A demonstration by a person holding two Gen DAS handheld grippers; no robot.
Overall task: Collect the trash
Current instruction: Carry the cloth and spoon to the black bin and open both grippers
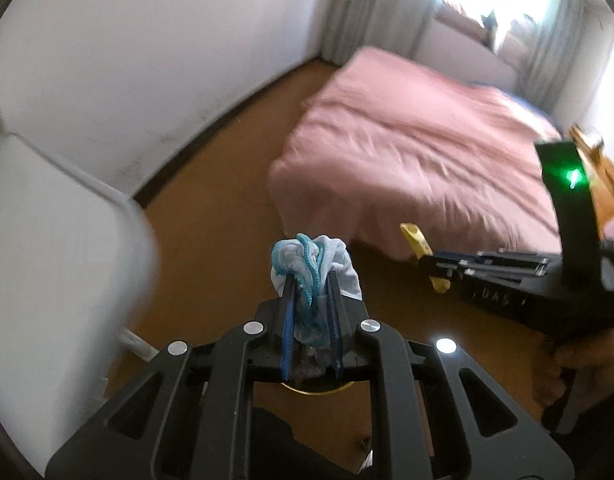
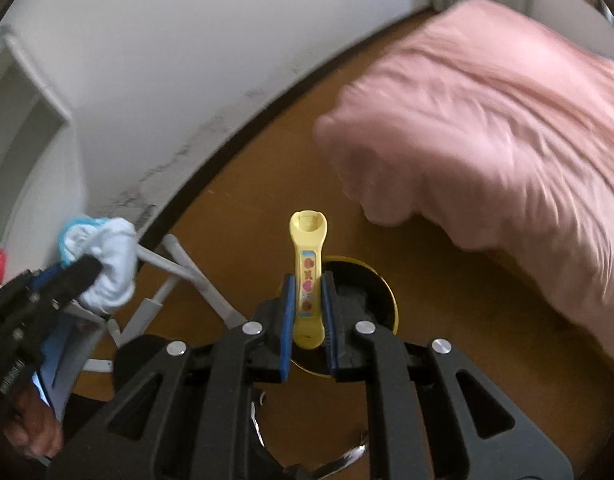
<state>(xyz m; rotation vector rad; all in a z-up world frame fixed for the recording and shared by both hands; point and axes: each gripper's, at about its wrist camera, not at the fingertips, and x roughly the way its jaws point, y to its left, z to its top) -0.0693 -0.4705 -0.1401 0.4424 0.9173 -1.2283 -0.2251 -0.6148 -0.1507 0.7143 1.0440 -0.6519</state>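
Presently, both tools are loaded above the bin.
Left gripper (image 1: 311,280): clamped on a crumpled pale-blue and white cloth wad with turquoise trim (image 1: 313,266); the wad bulges beyond the fingertips and fills the gap between the blue pads.
Right gripper (image 2: 309,280): clamped narrow on a flat yellow plastic stick with heart and flower stickers (image 2: 308,272), gripped at its lower half, its rounded head standing forward of the fingertips.
Bin: a round, dark-lined waste bin with a yellow rim (image 2: 389,292) sits on the brown floor directly beneath and just ahead of the right tool's fingers; in the left wrist view only a sliver of yellow rim (image 1: 313,391) shows under that tool's jaws.
Surroundings: a bed under a pink wrinkled cover (image 1: 419,152) lies ahead and to the right of both tools; a white tubular frame (image 2: 175,268) stands to the left of the right tool, behind the cloth wad.
Step in hand (judged): release over the bin — neither item is dropped yet.
Technique: centre each load over the dark opening before widening the jaws; release the stick pointing downward so it does not strike the rim — soft cloth may cling to the pads, so open fully.
Risk: blur suggests motion; settle first.
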